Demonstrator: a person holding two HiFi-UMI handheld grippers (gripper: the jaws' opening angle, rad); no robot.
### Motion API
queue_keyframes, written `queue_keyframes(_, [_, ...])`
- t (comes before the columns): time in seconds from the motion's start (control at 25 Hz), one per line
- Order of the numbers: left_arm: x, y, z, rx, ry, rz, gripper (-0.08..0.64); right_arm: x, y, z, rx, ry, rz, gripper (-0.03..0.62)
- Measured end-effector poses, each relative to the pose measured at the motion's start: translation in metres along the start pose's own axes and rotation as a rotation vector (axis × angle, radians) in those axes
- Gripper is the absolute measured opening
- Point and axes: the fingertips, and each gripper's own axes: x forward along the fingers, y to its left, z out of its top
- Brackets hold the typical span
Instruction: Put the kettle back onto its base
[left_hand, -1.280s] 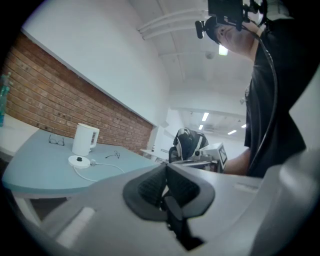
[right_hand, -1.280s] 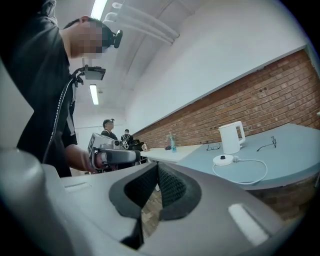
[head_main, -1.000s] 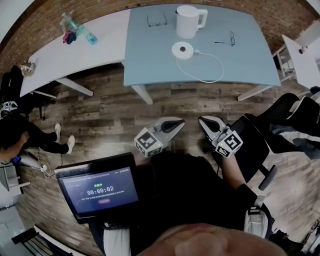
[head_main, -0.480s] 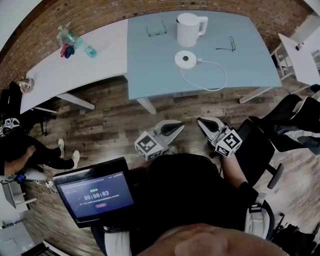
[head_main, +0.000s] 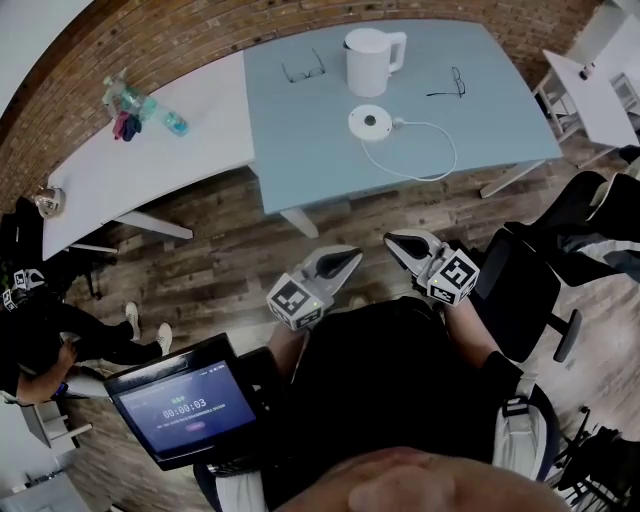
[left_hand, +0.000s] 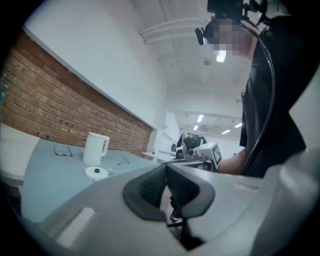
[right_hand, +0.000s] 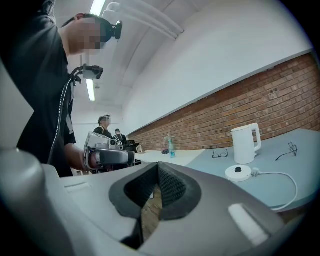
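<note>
Kettle upright on the far side of the blue counter, just beyond its round base and not touching it. Base bare; cord loops off to its right. Left gripper and right gripper side by side over the wood floor, near the person, well short of the counter. Both sets of fingers pressed together, nothing between them.

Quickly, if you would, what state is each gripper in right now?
Left gripper: closed, holding nothing.
Right gripper: closed, holding nothing.
</note>
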Motion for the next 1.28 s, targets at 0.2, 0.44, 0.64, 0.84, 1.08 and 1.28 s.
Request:
queue_keyframes(0.2, [-0.007, 0.010, 0.005, 0.023, -0.021, 0.019, 0.002, 0.013, 0.003, 0.000, -0.004, 0.010, 0.012, 0.003])
queue_keyframes(0.44, [-0.013, 0.014, 0.003, 0.047, -0.014, 0.033, 0.002, 0.016, 0.004, 0.004, -0.018, -0.002, 0.018, 0.003])
queue_keyframes(0.64, [-0.013, 0.011, -0.003, 0.030, -0.003, 0.037, 0.002, 0.010, 0.004, 0.005, -0.016, 0.003, 0.012, 0.003])
queue_keyframes(0.84, [-0.009, 0.007, -0.009, 0.027, 0.014, 0.028, 0.002, 0.002, -0.001, -0.001, 0.013, 0.000, -0.004, 0.003])
queue_keyframes(1.08, [-0.004, 0.013, -0.013, 0.010, 0.054, 0.057, 0.002, 0.004, -0.017, -0.006, 0.028, -0.006, 0.010, 0.003])
queue_keyframes(1.28, [0.004, 0.034, -0.012, 0.005, 0.039, 0.090, 0.002, 0.016, -0.041, 0.001, 0.038, -0.029, 0.023, 0.003])
